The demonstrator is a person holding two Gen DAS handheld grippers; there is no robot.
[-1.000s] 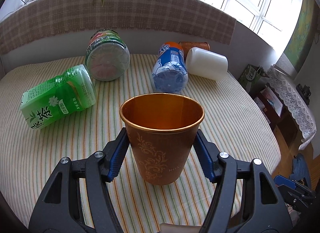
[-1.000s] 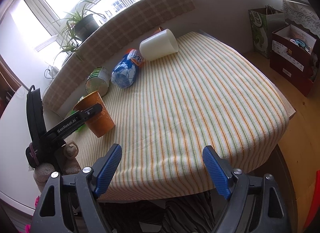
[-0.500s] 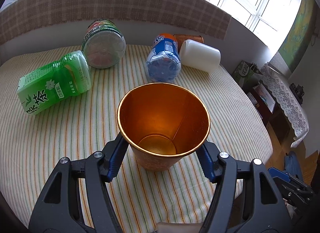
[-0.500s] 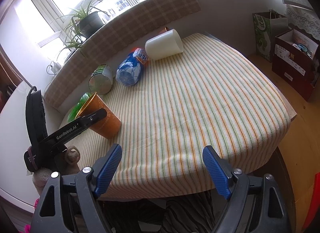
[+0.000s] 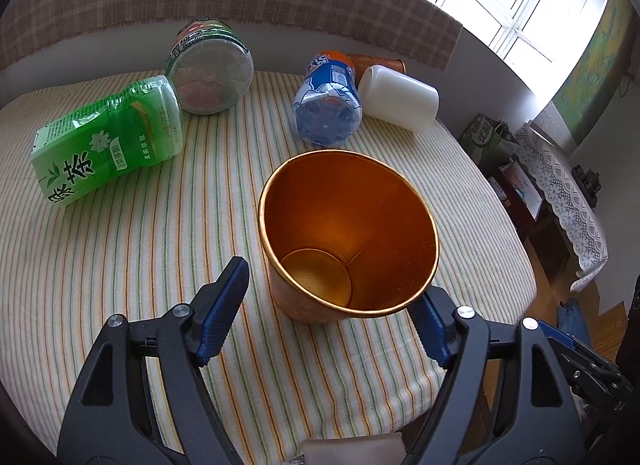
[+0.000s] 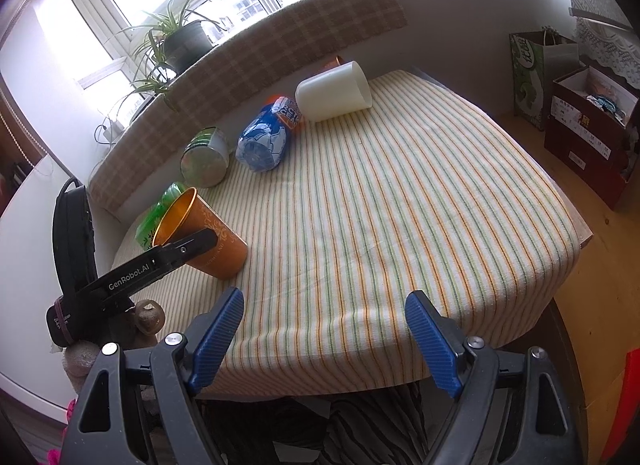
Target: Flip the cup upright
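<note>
An orange cup (image 5: 348, 241) with a gold inside stands mouth-up on the striped tablecloth (image 5: 160, 265), between the fingers of my left gripper (image 5: 328, 317). The left jaws are open, with a gap between the left pad and the cup. In the right wrist view the cup (image 6: 208, 233) looks tilted toward the left gripper's arm (image 6: 132, 269). My right gripper (image 6: 324, 341) is open and empty above the table's near edge. A white cup (image 5: 398, 99) lies on its side at the back, with another orange cup (image 5: 378, 63) lying behind it.
A green tea bottle (image 5: 108, 141), a clear jar (image 5: 210, 69) and a blue bottle (image 5: 328, 101) lie on their sides at the back. A checked cloth ledge (image 6: 280, 49) with a plant (image 6: 176, 41) runs behind. Boxes and bags (image 6: 580, 113) stand on the floor to the right.
The left jaws have opened off the orange cup. The left wrist camera has risen and now looks down into the cup. The right gripper has stayed open and nearly still.
</note>
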